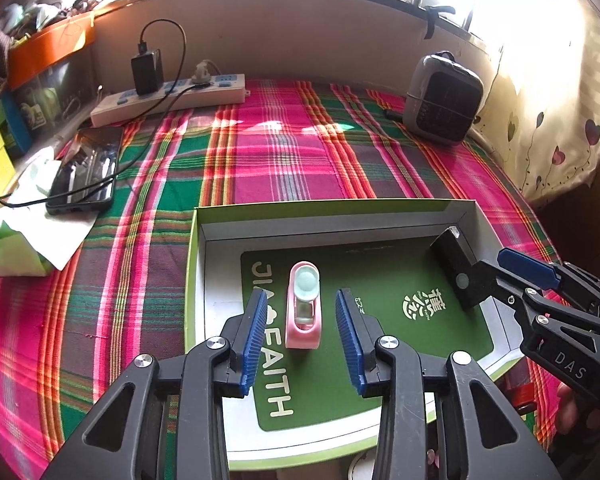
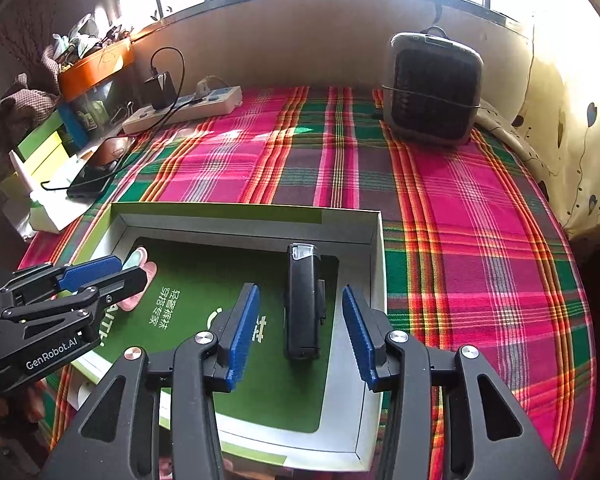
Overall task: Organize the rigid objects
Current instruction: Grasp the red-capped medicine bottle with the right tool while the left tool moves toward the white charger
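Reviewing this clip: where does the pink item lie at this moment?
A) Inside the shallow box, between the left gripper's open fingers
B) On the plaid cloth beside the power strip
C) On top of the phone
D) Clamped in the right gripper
A: the pink item rests on the box's green insert, with the left gripper's pads apart on either side, not touching.

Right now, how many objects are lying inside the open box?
2. A pink device lies on the green card toward the box's left side, between the open left tool's pads. A black device lies toward the right wall, between the open right tool's pads. Nothing else shows inside.
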Motion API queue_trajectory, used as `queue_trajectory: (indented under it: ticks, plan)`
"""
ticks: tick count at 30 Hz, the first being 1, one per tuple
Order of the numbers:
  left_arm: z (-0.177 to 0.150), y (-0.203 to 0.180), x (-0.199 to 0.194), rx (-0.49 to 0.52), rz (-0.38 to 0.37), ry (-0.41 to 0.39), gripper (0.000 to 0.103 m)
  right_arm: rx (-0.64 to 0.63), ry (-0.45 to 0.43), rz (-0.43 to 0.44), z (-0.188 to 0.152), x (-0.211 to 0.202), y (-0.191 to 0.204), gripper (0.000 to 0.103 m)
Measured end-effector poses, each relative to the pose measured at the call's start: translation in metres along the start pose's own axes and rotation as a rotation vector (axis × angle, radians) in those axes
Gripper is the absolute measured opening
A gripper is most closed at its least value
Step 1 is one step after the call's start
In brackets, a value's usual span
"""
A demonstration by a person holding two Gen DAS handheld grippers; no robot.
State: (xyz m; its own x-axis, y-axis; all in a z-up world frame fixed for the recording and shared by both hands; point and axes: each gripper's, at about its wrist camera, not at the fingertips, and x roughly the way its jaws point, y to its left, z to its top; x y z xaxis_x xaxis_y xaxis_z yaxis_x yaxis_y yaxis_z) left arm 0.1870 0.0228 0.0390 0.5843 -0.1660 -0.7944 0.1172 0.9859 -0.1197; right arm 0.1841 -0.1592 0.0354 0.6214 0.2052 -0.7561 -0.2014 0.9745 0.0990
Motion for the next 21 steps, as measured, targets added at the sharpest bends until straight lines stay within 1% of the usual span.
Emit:
queue_trajectory:
  ticks: [5, 11, 14, 18, 21]
  plan:
    - [-0.008, 0.002, -0.021, -0.005, 0.002, -0.032, 0.035, 0.018, -0.027, 0.012, -0.005, -0.017, -0.001, 0.045]
    - [-0.025, 0.012, -0.044, -0.041, 0.004, -0.058, 0.035, 0.040, -0.060, -0.004, -0.021, -0.045, -0.008, 0.045]
    - [-0.034, 0.015, -0.053, -0.049, 0.014, -0.070, 0.035, 0.054, -0.063, -0.015, -0.034, -0.056, -0.011, 0.045]
    - [-0.050, 0.024, -0.064, -0.079, 0.003, -0.077, 0.035, 0.067, -0.060, -0.057, -0.049, -0.066, -0.017, 0.046]
    - [-0.062, 0.030, -0.069, -0.100, 0.005, -0.073, 0.035, 0.087, -0.060, -0.054, -0.059, -0.072, -0.019, 0.046]
